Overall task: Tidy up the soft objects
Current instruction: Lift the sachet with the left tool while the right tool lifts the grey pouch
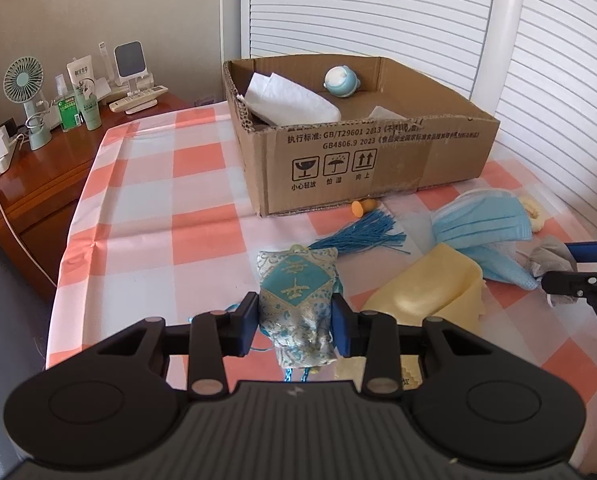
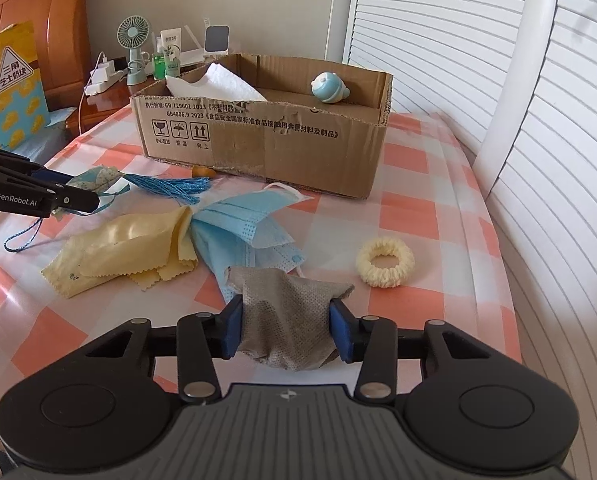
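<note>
My left gripper (image 1: 294, 312) is shut on a blue-and-silver embroidered sachet (image 1: 296, 280), whose blue tassel (image 1: 362, 232) trails toward the cardboard box (image 1: 378, 152). My right gripper (image 2: 286, 320) is shut on a bunched grey cloth (image 2: 286, 304), both pads touching its sides. On the checked sheet lie blue face masks (image 2: 238, 220), a yellow cloth (image 2: 126, 248) and a cream scrunchie (image 2: 385, 262). The box (image 2: 266, 140) holds white tissue (image 2: 214, 82) and a round blue toy (image 2: 329, 87). In the right wrist view the left gripper (image 2: 70, 196) shows at the left edge.
A small orange object (image 1: 363, 206) lies against the box front. A wooden nightstand (image 1: 46, 176) at the left carries a fan (image 1: 22, 84), bottles and chargers. A white post (image 2: 510, 92) and louvred doors stand at the right, beyond the sheet's edge.
</note>
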A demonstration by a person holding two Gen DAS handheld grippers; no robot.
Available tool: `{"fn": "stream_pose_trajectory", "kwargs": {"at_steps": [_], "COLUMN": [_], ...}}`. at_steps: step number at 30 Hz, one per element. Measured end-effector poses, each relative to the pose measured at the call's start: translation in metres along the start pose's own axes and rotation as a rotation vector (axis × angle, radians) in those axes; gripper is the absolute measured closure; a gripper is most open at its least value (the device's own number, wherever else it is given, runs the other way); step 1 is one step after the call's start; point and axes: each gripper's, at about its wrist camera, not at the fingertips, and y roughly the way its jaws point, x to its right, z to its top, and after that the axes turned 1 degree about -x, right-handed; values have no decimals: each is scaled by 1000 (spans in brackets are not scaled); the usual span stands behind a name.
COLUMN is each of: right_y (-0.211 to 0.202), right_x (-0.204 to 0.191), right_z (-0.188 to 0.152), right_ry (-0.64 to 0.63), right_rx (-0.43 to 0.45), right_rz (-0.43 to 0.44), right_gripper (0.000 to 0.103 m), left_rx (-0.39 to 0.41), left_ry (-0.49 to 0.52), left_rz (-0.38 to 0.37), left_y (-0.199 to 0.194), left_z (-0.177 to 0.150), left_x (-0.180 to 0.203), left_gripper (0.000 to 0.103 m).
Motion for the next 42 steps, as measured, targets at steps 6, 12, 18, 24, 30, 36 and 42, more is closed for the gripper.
{"fn": "stream_pose_trajectory", "kwargs": {"at_steps": [6, 12, 18, 24, 30, 36, 42], "right_y": [-14, -23, -26, -24, -20, -7, -12], "right_x": [5, 8, 7, 3, 0, 0, 2], "right_z": [4, 5, 2, -7, -16, -17, -15], "right_ry": [19, 32, 29, 2, -2, -11, -11], "right_rx": [23, 33, 18, -31, -51, -59, -40], "right_rz": [16, 24, 27, 38, 37, 29, 37], "right_gripper": [54, 53, 53, 48, 38, 36, 69], "left_rx": [9, 18, 25, 22, 23, 22, 17], "left_ry": [27, 35, 38, 40, 42, 41, 62], "left_rz": [0, -2, -7, -10, -8, -8, -8], "left_y": [-6, -12, -18, -20, -22, -22, -24], "left_z": [2, 1, -2, -6, -8, -9, -7], "left_x": [1, 2, 4, 5, 6, 6, 9], "left_gripper": [67, 67, 67, 67, 67, 67, 67]}}
